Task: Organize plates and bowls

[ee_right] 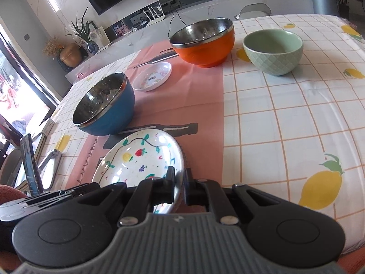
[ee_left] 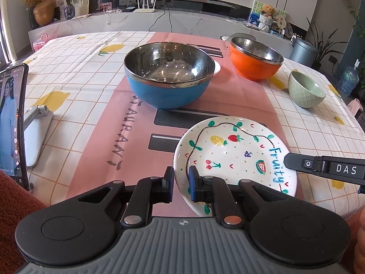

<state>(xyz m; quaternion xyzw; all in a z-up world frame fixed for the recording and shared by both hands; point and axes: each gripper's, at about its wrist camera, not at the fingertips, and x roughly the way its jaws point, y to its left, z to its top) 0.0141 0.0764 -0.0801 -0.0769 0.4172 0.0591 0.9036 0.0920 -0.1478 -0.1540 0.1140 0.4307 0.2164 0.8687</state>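
Both my grippers pinch the fruit-painted plate [ee_left: 235,157]: left gripper [ee_left: 180,178] nearly closed on its near rim, right gripper [ee_right: 180,180] clamped on its right edge; blue bowl [ee_left: 168,77], orange bowl [ee_right: 203,41] and green bowl [ee_right: 273,50] stand beyond.

I see both wrist cameras angled down across the table, close over the fruit-painted plate [ee_left: 235,157], left from its near-left rim, right from its right rim; both share the blue bowl [ee_right: 105,107].

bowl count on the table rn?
3. Blue steel-lined bowl on the pink mat, orange steel-lined bowl further back on the mat, green ceramic bowl on the checked cloth to its right. None seen nested or hidden.
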